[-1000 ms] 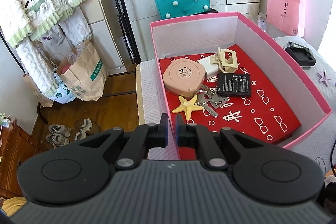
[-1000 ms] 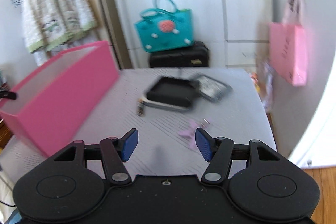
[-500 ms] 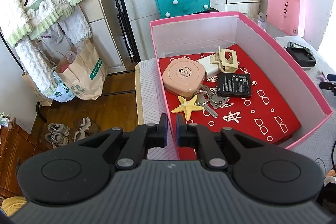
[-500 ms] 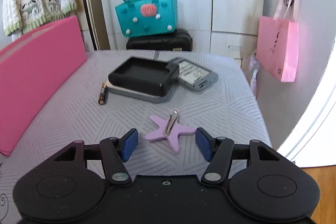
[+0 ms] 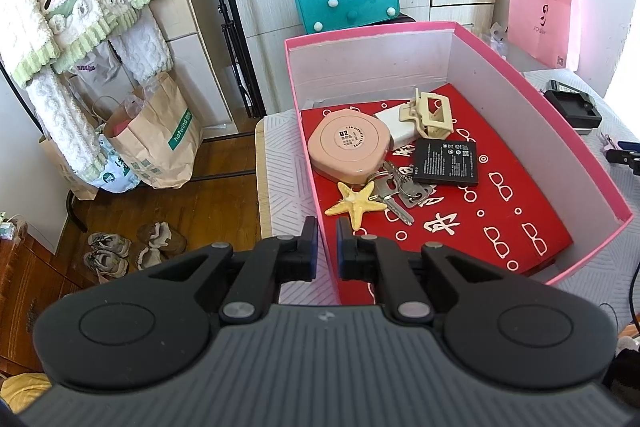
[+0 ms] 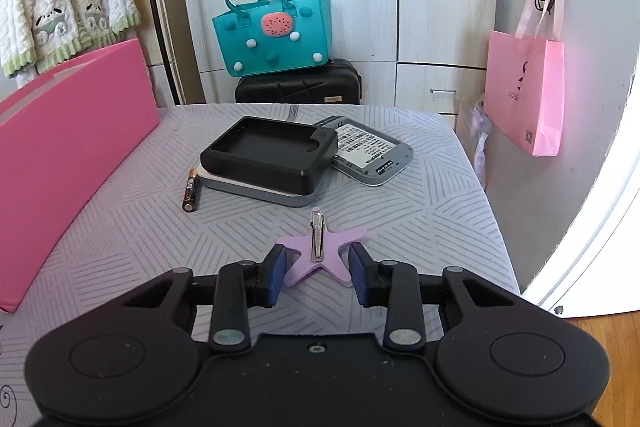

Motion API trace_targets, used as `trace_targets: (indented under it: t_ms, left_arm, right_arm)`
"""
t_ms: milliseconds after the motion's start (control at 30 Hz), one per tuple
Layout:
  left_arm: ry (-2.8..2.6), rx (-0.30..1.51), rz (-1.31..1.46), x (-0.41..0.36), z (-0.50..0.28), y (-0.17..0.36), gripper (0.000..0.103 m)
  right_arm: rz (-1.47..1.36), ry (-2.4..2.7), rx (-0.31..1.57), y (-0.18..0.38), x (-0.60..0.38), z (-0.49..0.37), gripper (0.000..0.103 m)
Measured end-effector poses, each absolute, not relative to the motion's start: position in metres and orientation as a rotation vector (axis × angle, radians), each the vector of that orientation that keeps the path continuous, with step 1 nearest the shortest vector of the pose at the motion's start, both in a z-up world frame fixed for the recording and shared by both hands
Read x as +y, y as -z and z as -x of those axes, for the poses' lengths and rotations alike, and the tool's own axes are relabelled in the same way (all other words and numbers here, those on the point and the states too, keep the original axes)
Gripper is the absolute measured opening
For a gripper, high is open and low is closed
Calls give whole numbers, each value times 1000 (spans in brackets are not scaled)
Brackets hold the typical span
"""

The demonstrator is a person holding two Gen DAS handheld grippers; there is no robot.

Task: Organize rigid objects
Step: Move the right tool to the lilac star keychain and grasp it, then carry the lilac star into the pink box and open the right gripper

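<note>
Right gripper (image 6: 318, 269): jaws closing around a flat purple star hair clip (image 6: 320, 251) with a ribbed metal clasp, lying near the table's (image 6: 420, 211) front edge. Left gripper (image 5: 325, 243): clenched on the pink box's (image 5: 540, 99) thin near-left wall.

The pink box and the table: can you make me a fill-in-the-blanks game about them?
1. In the pink box, the keys lie beside a yellow ____.
2. The star hair clip between the right claw's fingers is ____.
3. Left of the black tray lies a small ____.

Missing words: starfish; purple; battery
</note>
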State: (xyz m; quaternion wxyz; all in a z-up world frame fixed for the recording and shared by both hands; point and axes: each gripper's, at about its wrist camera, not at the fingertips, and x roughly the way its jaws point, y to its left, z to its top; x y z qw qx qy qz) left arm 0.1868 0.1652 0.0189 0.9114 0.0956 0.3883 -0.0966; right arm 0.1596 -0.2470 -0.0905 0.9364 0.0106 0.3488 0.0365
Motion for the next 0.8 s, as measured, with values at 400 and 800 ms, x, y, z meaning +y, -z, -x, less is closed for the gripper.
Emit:
trace_targets:
  t_ms: [400, 800]
  left_arm:
    - [189, 816, -191, 165, -189, -17, 8]
    - [174, 806, -175, 165, -188, -15, 6]
  right_arm:
    - [-36, -202, 667, 53, -223, -146, 39]
    - [65, -585, 495, -24, -133, -145, 39]
